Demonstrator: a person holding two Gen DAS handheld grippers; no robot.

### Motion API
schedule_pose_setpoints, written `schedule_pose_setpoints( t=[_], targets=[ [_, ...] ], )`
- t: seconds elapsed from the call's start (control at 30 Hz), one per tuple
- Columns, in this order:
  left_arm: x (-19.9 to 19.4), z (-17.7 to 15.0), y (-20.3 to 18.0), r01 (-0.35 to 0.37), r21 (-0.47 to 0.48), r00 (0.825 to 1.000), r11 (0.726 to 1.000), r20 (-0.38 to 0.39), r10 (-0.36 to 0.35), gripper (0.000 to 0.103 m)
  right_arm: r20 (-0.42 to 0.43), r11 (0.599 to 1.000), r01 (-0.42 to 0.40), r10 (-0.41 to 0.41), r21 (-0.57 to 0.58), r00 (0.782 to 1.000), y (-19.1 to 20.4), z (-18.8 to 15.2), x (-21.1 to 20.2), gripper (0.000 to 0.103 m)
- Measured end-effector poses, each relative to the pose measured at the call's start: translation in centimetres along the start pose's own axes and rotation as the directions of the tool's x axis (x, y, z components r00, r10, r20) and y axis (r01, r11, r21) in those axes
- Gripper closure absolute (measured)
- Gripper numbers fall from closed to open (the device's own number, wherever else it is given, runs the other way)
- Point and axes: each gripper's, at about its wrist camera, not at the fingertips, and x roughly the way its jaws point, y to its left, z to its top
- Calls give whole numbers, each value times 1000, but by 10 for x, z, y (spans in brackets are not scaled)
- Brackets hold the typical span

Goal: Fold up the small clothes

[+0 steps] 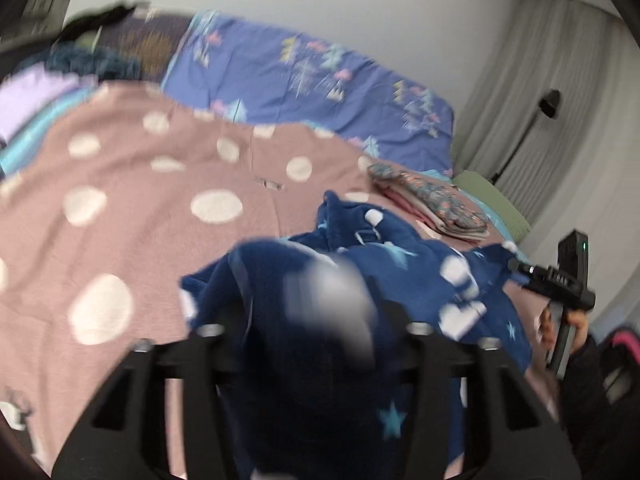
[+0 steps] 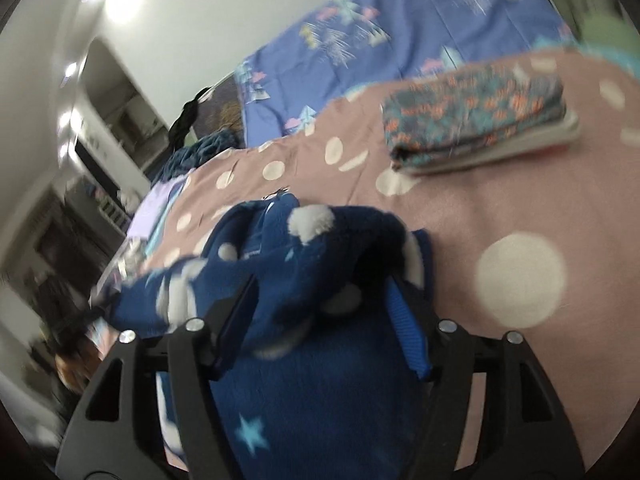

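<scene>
- Two black two-finger grippers work one garment: the left gripper (image 1: 312,320) stands spread, with the dark-blue fleece garment with pale stars (image 1: 360,280) bunched loose between its jaws.
- The right gripper (image 2: 320,320) is spread too, the same fleece draped between its fingers (image 2: 236,312).
- The garment lies crumpled on the dusty-pink blanket with white dots (image 1: 160,200).
- Beyond it, a folded floral-print stack (image 2: 476,120).
- Farthest, a blue patterned sheet (image 1: 300,72).

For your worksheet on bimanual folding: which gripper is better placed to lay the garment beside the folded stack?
Probably the right gripper: the stack lies nearer its side; the garment sits between both grippers' jaws.
</scene>
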Motion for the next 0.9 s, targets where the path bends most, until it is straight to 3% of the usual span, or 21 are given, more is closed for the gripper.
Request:
schedule_pose_setpoints(
  t=[0.17,0.3,0.43,0.47,0.5,0.53,0.57,0.6,0.63,0.7,0.83,0.9],
  targets=[
    [-40,-8,0,-85,97,995,992,52,81,33,-32,967,171,-180,-191,983,-1,-5,1,28],
    [-5,-7,12,-207,181,975,961,-48,219,33,-74,943,149,-178,-297,981,7,-4,29,28],
    [36,6,21,-206,222,967,953,-102,233,33,-64,945,105,-131,-311,989,16,16,58,28],
    [44,12,24,-189,205,972,960,-103,213,33,-58,953,84,-105,-290,993,15,23,61,28],
    [52,22,30,-160,165,979,973,-103,178,33,-58,967,51,-68,-249,996,12,31,65,40],
    [59,30,37,-117,116,986,986,-106,129,43,-66,980,36,-49,-197,997,7,39,70,53],
    [66,37,44,-57,59,991,997,-117,64,95,-78,988,34,-46,-150,996,3,46,77,86],
    [72,41,52,-48,-4,990,999,-133,47,94,-97,997,40,-46,-63,994,-10,54,85,90],
    [81,46,67,-97,-120,984,988,-159,77,96,-110,999,40,-42,-14,993,-17,57,88,90],
    [92,45,87,-131,-228,979,965,-185,89,97,-158,996,43,-31,74,987,-33,60,101,90],
    [101,30,92,-138,-229,973,964,-213,88,96,-175,994,32,-12,109,984,-43,52,105,89],
    [97,27,96,-117,-259,979,959,-195,66,90,-166,990,15,9,140,986,-47,51,103,80]
  ],
)
